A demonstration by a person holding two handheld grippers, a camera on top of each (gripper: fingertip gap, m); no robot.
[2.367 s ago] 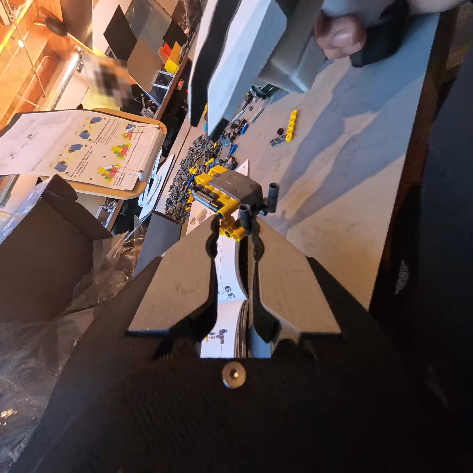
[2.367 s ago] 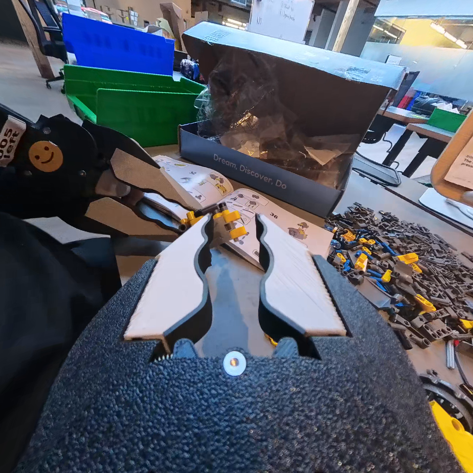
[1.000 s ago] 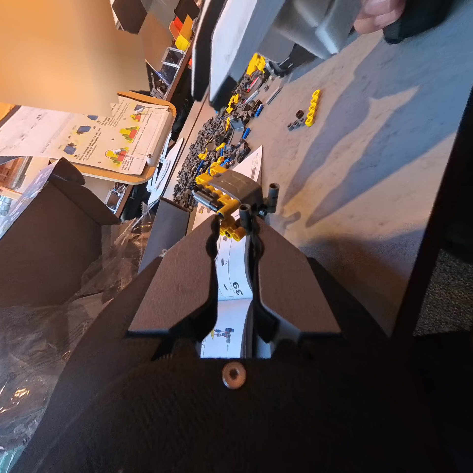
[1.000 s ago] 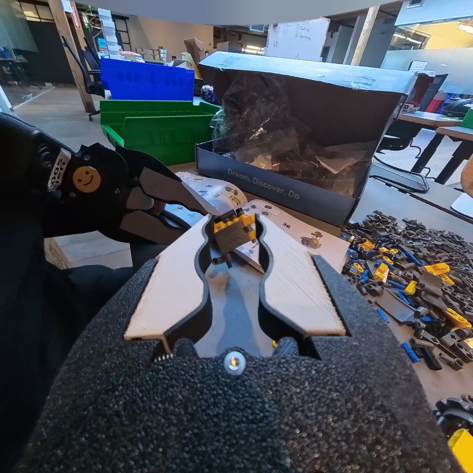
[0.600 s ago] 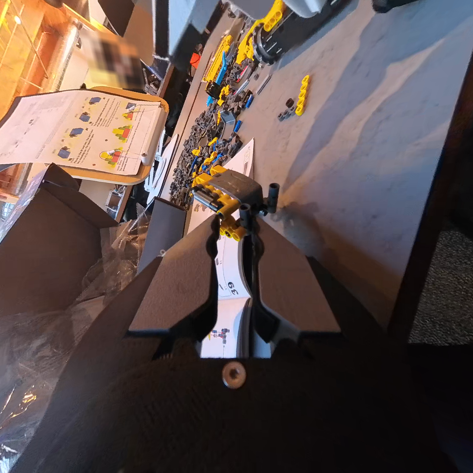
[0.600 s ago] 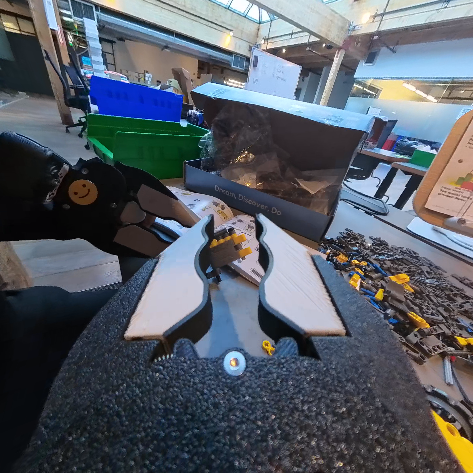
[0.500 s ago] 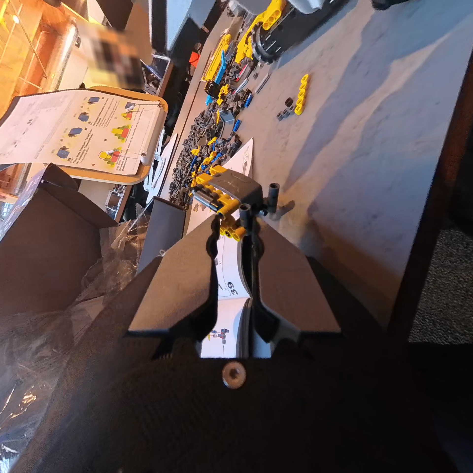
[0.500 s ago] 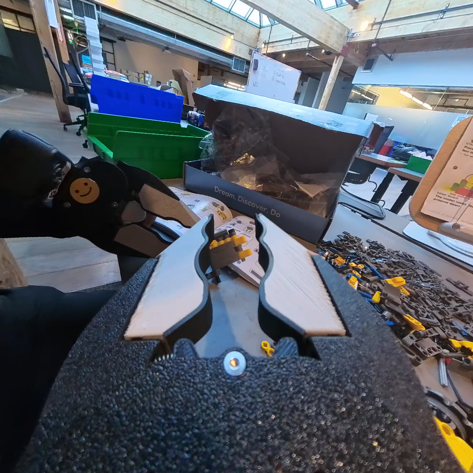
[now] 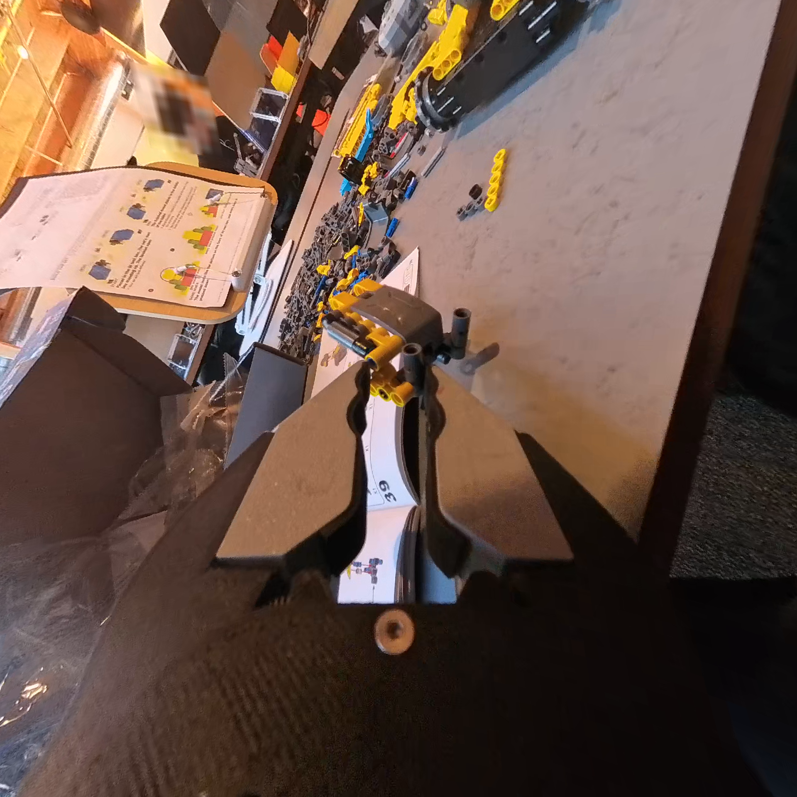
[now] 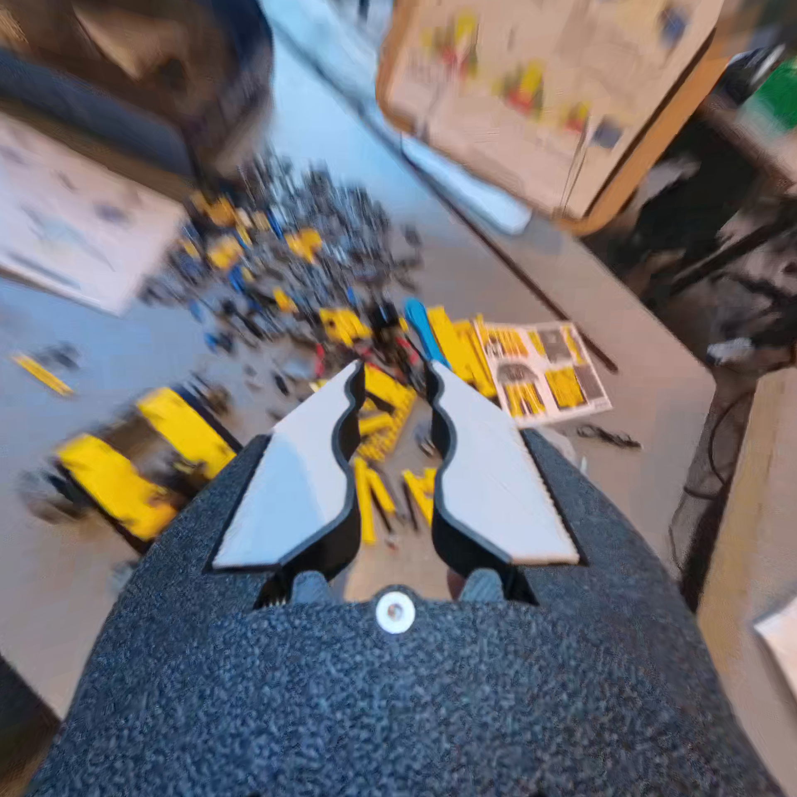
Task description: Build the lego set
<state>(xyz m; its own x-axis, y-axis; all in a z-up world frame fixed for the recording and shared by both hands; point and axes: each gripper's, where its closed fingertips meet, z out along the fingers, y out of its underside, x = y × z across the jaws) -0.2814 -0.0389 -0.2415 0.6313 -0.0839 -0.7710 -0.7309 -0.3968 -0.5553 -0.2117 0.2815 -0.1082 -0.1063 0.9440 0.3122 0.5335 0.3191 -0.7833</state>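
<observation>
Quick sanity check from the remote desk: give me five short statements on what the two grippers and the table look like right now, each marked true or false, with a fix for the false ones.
1. The left gripper is shut on a small yellow and grey brick assembly. True.
2. The right gripper carries a blue piece between its fingers. False: its jaws are apart and hold nothing; it hangs over loose yellow beams.
3. An open instruction booklet lies under the left gripper. True.
4. The table is bare apart from the booklet. False: a pile of loose small parts lies on it.
5. A single yellow beam lies apart from the pile. True.
</observation>
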